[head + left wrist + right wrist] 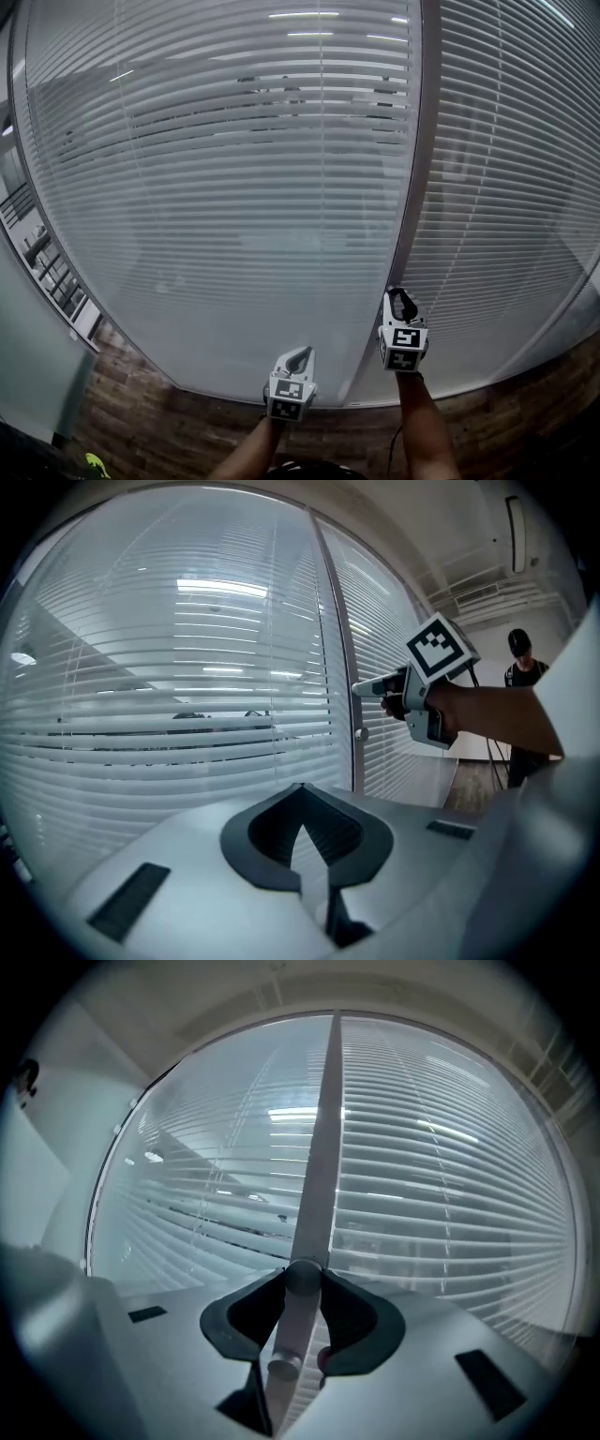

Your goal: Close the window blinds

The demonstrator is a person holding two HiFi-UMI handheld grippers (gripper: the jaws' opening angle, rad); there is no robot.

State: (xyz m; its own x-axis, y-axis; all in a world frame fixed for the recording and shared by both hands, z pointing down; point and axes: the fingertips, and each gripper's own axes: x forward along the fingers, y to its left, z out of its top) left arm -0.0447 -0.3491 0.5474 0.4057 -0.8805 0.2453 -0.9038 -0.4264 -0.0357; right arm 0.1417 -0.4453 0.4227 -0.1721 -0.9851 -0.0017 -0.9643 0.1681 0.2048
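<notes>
Right gripper view shows the right gripper (303,1281) pinching a small round knob (303,1274) on the frame (322,1129) between the blinds (450,1176). The left gripper (302,787) is closed and empty.

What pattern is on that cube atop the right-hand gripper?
Black-and-white square markers; the cube shows best in the left gripper view.

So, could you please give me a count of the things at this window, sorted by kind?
Blind panels: 2, the left panel and the right panel
Frame posts: 1, the post
Grippers: 2, the left gripper and the right gripper
Knobs on the post: 2, the held knob between the right gripper's jaws and the free knob
Total: 7
</notes>
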